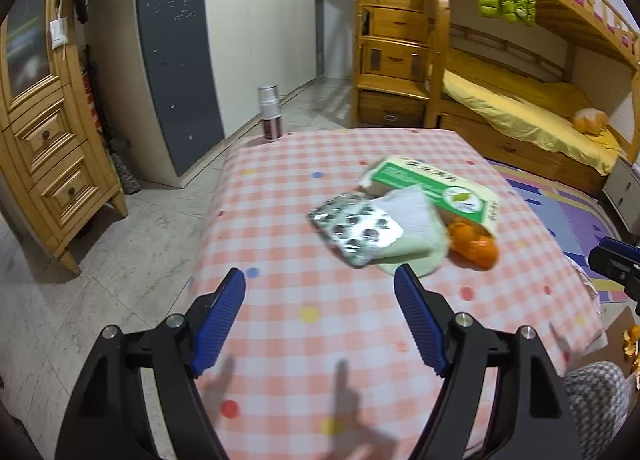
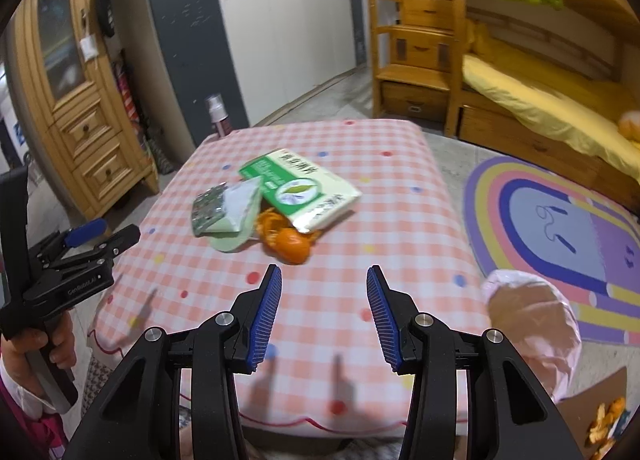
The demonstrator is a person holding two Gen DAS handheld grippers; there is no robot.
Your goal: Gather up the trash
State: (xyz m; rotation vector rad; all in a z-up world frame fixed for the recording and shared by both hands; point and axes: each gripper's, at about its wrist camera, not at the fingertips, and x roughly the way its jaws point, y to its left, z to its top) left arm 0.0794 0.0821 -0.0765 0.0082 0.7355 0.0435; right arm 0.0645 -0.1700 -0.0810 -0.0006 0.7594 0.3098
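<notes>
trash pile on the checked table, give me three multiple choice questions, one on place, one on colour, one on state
1. Where does the spray bottle stand?
A. at the table's far corner
B. on the bed
C. on the rug

2. What colour is the printed panel on the flat packet?
A. red
B. green
C. black

3. How is the right claw?
A. shut on the peel
B. shut on the packet
C. open, nothing in it

Answers: 1 A, it stands on the far left corner of the table. 2 B, the panel is green on a cream packet. 3 C, only tablecloth shows between its blue pads, short of the orange peel.
</notes>
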